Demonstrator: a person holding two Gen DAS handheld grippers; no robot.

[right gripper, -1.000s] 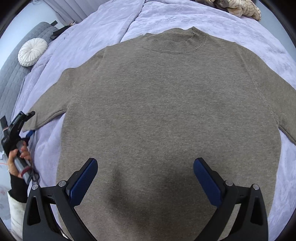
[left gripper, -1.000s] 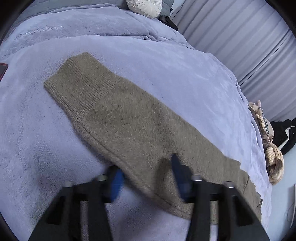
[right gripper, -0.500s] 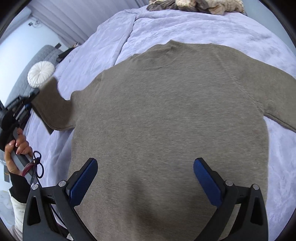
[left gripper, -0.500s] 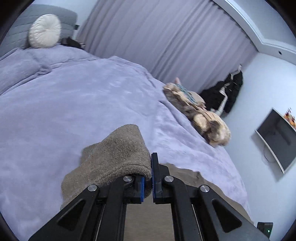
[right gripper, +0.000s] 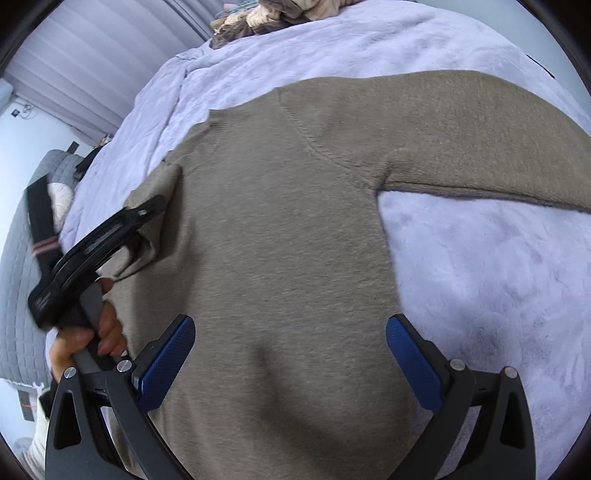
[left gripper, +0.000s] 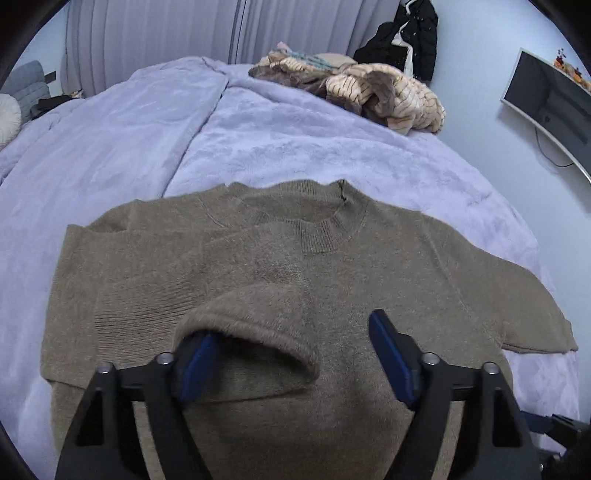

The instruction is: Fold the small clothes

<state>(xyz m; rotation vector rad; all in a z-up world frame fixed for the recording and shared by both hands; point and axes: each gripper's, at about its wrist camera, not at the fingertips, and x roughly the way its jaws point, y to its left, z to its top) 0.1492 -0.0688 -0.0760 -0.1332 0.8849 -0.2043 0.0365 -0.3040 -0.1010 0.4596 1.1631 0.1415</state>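
The sweater (left gripper: pixel 369 266) lies flat on the bed (left gripper: pixel 288 140), collar toward the far clothes pile (left gripper: pixel 388 92), one sleeve (left gripper: pixel 207 288) folded across the chest. The left gripper (left gripper: pixel 291 354) has just been opening, fingers apart, cuff draped over one. The right gripper (right gripper: pixel 291 362) hovers, fingers apart. Curtains (left gripper: pixel 166 29) behind.

Left gripper (left gripper: pixel 295 363) hangs over the olive-brown sweater (left gripper: pixel 369 266), jaws just sprung wide apart. The sleeve cuff (left gripper: pixel 251 314) is folded in across the chest and drapes over the seven o'clock pad, touching nothing at the other. The sweater lies flat on the lilac bed (left gripper: pixel 147 129), collar (left gripper: pixel 314 225) pointing to twelve. Up at one o'clock, a heap of striped clothes (left gripper: pixel 384 92); a wall screen (left gripper: pixel 546 99) at two.
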